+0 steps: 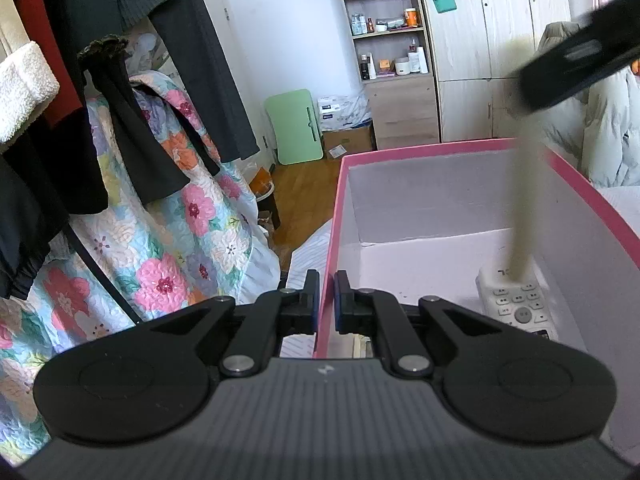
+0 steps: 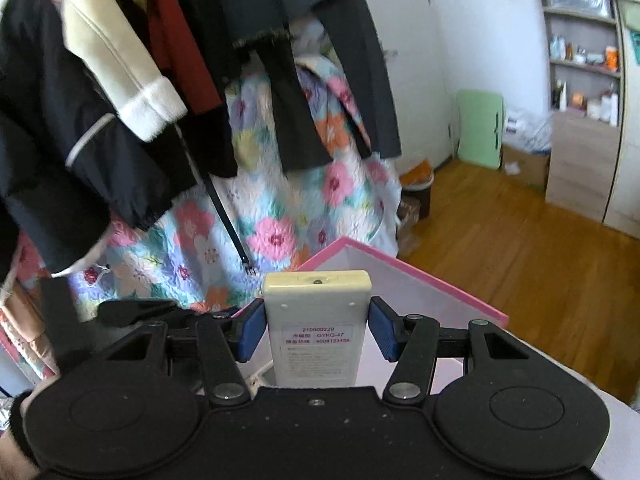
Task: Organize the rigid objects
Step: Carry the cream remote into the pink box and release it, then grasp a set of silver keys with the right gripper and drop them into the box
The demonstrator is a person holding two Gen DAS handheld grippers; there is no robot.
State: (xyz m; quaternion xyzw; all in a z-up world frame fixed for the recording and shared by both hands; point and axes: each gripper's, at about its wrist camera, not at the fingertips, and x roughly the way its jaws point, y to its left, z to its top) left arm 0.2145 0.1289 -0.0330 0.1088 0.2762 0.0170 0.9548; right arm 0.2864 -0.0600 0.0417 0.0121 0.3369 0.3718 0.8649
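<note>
The left gripper (image 1: 327, 300) has its jaws pinching the near wall of the pink box (image 1: 460, 145), one finger outside and one inside. A white remote (image 1: 516, 304) lies on the box floor by the right wall, buttons up. The right gripper (image 2: 316, 330) holds a cream remote (image 2: 316, 320) above the box's pink rim (image 2: 420, 276), jaws squeezing its sides, label facing the camera. In the left wrist view this remote shows as a blurred beige streak (image 1: 524, 208).

Dark clothes (image 2: 280, 80) hanging over floral quilt (image 2: 272, 216), green board (image 1: 296, 128), shelf unit (image 1: 388, 40)
</note>
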